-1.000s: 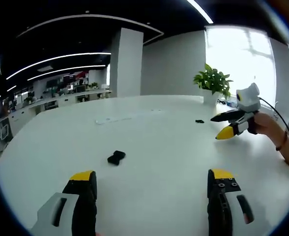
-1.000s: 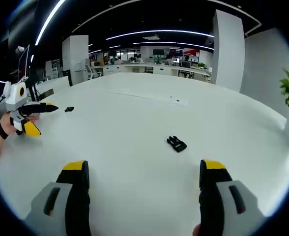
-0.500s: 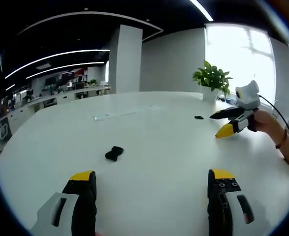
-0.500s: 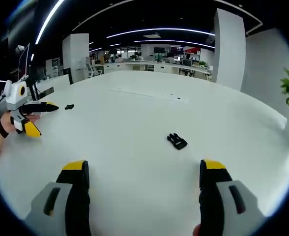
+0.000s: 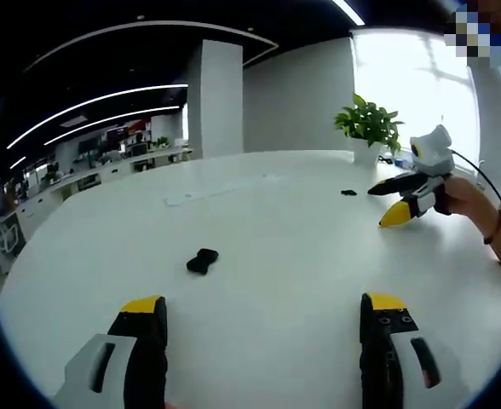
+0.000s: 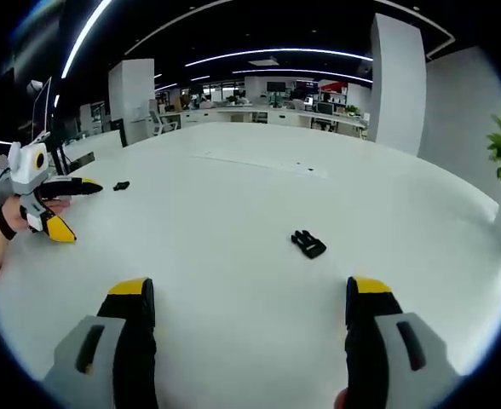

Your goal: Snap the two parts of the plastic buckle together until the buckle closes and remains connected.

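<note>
In the left gripper view my left gripper (image 5: 263, 308) is open over the white table (image 5: 302, 256), nothing between its jaws. A black buckle part (image 5: 202, 260) lies on the table ahead, left of centre. A smaller black piece (image 5: 348, 192) lies far off, just past my right gripper (image 5: 394, 201), which a hand holds open at the right. In the right gripper view my right gripper (image 6: 250, 294) is open and empty, and a black buckle part (image 6: 308, 244) lies ahead, slightly right. Another small black piece (image 6: 121, 186) sits beside my left gripper (image 6: 67, 207) at the far left.
A potted plant (image 5: 370, 132) stands at the table's far edge, near a bright window. A flat pale strip (image 5: 221, 189) lies on the table farther back. A white pillar (image 5: 215, 98) and office desks stand beyond the table.
The left gripper view has shifted a little with the hand. The buckle parts lie where they were, and both grippers stay open and empty.
</note>
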`<state>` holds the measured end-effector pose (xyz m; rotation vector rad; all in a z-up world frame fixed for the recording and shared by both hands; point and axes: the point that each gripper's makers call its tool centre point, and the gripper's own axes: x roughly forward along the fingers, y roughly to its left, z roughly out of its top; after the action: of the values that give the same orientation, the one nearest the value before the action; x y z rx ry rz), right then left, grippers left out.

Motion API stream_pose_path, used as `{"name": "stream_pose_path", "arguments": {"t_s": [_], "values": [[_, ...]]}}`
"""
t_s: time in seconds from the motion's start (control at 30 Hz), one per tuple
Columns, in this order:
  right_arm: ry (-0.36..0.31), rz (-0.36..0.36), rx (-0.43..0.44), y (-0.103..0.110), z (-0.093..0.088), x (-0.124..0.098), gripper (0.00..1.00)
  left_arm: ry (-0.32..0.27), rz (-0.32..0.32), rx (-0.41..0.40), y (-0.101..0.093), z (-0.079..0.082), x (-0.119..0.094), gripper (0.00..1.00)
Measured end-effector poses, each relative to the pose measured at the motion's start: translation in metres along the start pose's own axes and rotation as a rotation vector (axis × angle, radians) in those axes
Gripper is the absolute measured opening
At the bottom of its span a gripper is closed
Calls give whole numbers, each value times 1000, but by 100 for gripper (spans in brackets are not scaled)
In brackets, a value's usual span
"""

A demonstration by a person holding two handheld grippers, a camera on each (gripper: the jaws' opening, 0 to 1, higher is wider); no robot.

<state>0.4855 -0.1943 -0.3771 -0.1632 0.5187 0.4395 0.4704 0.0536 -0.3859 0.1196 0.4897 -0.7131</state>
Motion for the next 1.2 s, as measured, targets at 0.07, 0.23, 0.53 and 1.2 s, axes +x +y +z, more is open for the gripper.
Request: {"name": "stream_pose_path", "arguments": {"t_s": [0.07,0.23,0.53,1.2], "values": [[-1,0,0,0,0,0,94,0,0,0,1,0,1,96],[-5,2,0,2,0,0,94,-2,0,0,4,0,3,95],[-34,10,-4,-4,4,4,94,-14,-5,2,13,7,12,94],[-84,27,-7,-14,17,13,92,-40,14,-7,23,13,21,96]]}}
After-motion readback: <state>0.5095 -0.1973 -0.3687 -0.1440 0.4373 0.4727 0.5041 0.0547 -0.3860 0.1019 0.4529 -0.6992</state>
